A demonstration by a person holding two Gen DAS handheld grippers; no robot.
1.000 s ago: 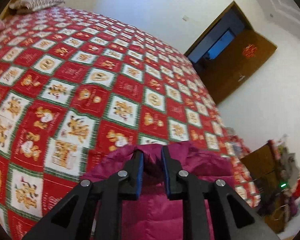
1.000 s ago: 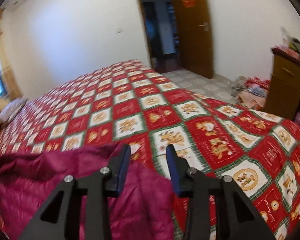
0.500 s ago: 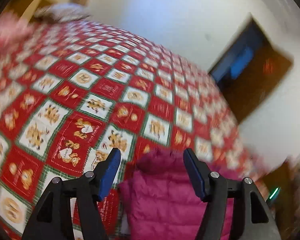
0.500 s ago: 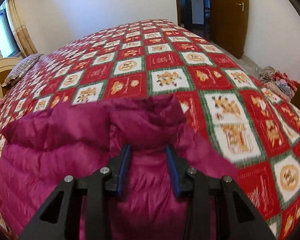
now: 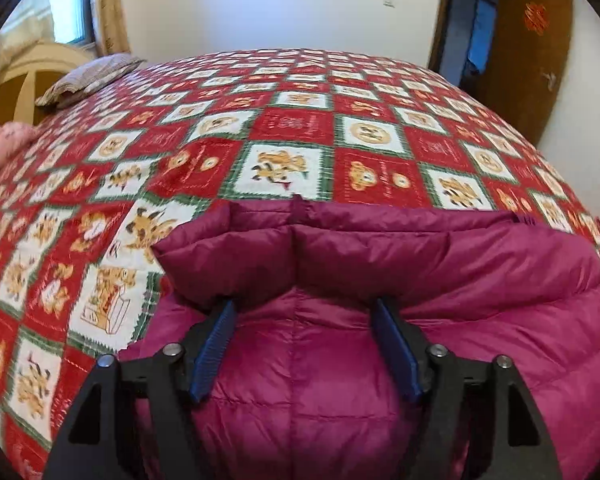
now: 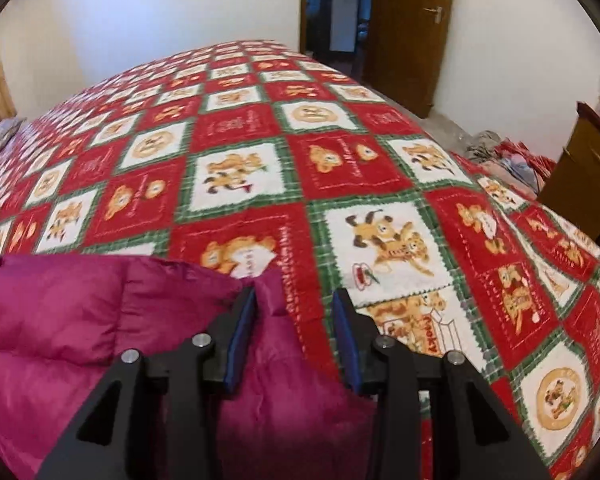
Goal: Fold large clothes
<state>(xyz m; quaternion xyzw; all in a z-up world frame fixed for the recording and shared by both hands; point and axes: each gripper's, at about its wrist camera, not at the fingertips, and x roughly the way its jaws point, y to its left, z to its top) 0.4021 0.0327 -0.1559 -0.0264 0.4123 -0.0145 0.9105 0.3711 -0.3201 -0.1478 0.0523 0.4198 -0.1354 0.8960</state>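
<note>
on the red, white and green checked bedspread (image 5: pixel 292 128) lies my soft, slippery, light magenta quilted puffer jacket (image 5: pixel 340 380), left gripper (image 5: pixel 302 312) just spread wide and empty above it, right gripper (image 6: pixel 294 298) part-open astride its edge, where i'd pinch.

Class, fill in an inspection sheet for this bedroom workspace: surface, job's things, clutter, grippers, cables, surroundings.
Surface: bed under a red, white and green patterned bedspread.
Job's things: magenta puffer jacket lying on the bedspread.
Clutter: pillow at the far corner; pink fabric at the edge.
Grippers: left gripper open, jaws just widened over the jacket; right gripper open over the jacket's edge.
Cables: nothing seen.
Surroundings: white walls, open wooden door, wooden cabinet.
</note>
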